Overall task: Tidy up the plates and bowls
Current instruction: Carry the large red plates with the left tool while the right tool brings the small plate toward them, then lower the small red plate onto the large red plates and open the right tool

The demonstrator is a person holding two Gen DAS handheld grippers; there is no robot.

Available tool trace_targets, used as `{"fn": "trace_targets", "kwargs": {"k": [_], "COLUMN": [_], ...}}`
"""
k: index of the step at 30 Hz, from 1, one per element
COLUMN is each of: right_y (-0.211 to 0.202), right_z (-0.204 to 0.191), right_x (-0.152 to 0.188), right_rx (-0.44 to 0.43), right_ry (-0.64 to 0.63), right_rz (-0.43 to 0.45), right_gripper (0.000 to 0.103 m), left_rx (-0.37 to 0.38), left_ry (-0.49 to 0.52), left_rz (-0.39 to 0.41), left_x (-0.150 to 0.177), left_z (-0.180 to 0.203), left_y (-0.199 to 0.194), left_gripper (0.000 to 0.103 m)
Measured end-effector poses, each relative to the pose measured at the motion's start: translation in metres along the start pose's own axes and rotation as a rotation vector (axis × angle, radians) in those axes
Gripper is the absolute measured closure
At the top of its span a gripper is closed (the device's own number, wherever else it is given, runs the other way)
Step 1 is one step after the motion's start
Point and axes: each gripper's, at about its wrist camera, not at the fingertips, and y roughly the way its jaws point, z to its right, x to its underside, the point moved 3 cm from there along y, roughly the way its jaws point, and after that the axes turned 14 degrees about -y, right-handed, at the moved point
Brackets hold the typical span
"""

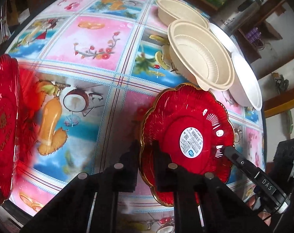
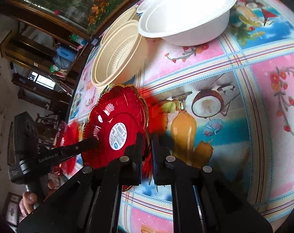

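A second red plate [image 1: 2,120] at nine o'clock in the left wrist view is cut by the frame edge. Its red reflection [image 1: 28,104] on the tablecloth [image 1: 92,38] is smeared.

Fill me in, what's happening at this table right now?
A person is sorting dishes with a hand-held gripper in each hand. Both are clamped on the rim of the same red plate, which is tilted up off the patterned tablecloth: the left hand-held gripper at one edge, the right hand-held gripper at another. Another red plate lies at the left edge of the left wrist view. Behind are beige bowls and white bowls, untouched.
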Motion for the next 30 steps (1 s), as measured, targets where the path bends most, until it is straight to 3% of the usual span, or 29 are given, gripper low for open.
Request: {"fn": "trace_targets", "kwargs": {"k": [10, 16, 22, 30], "right_y": [-0.016, -0.028, -0.019, 0.038], "right_z": [-0.012, -0.035, -0.086, -0.181], "right_x": [0.003, -0.002, -0.016, -0.032], "right_rx": [0.044, 0.036, 0.013, -0.07], "right_ry": [-0.03, -0.074, -0.173, -0.329], "right_rz": [0.042, 0.063, 0.065, 0.003], "right_gripper": [0.097, 0.097, 0.097, 0.097], "left_rx": [-0.001, 0.013, 0.012, -0.074], "left_ry": [0.067, 0.089, 0.053, -0.079], "left_rz": [0.047, 0.118, 0.218, 0.326], "left_x": [0.008, 0.012, 0.003, -0.016], "left_z": [0.006, -0.003, -0.034, -0.122], "left_y": [-0.015, -0.05, -0.096, -0.144], "left_gripper": [0.091, 0.092, 0.092, 0.092]}}
